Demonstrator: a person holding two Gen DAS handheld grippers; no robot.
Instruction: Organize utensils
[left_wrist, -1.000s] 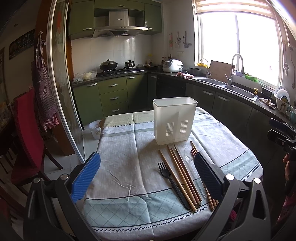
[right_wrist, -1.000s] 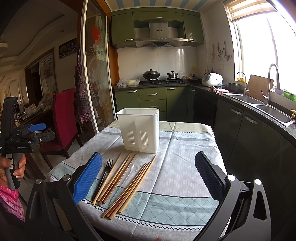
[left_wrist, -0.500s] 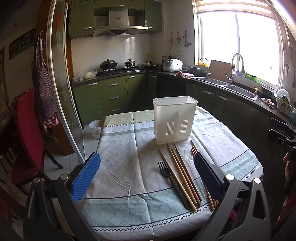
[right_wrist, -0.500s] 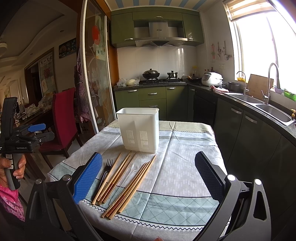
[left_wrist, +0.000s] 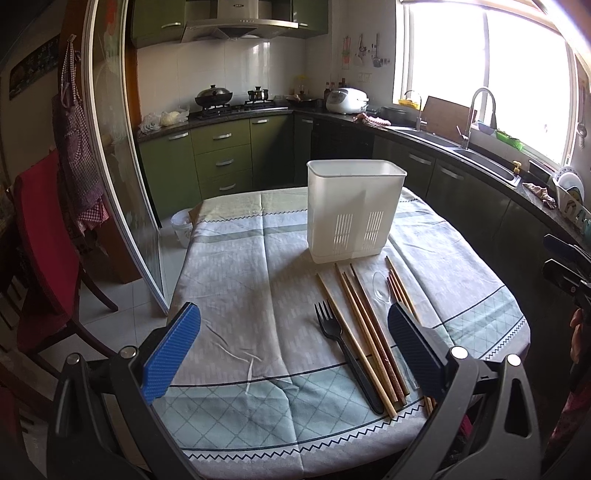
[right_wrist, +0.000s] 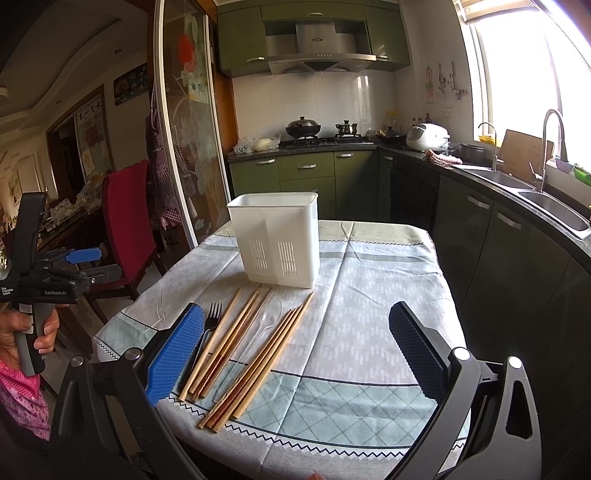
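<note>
Both tools idle above the near edge of the surface (left_wrist: 236, 258), which is covered by a pale green and white patterned cloth. Left tool (left_wrist: 291, 354) spread wide, nothing between its blue pads; right tool (right_wrist: 295, 350) likewise wide and empty. Nothing picked up yet, by my reading. The white slotted plastic utensil caddy (right_wrist: 275, 238) stands upright mid-surface, apparently empty, with a divider wall visible through its side. Just in front of it lie the utensils in a loose fan: a black plastic fork (left_wrist: 345, 350) on the left flank, a group of light wooden chopsticks (left_wrist: 364, 332) beside it, a clear plastic spoon (right_wrist: 255, 345) — hard to make out against the cloth — then a second group of wooden chopsticks (right_wrist: 260, 360) on the right. I judge the first pick is what's in hand. To do it well I'd take the fork with the left tool, since it sits apart on the outside — approach across the handle, pads square to it, low enough to pinch without snagging cloth. The chopsticks touch one another, so I'd close on a whole bundle near the middle to keep them level, then drop them tips-down into one compartment.
</note>
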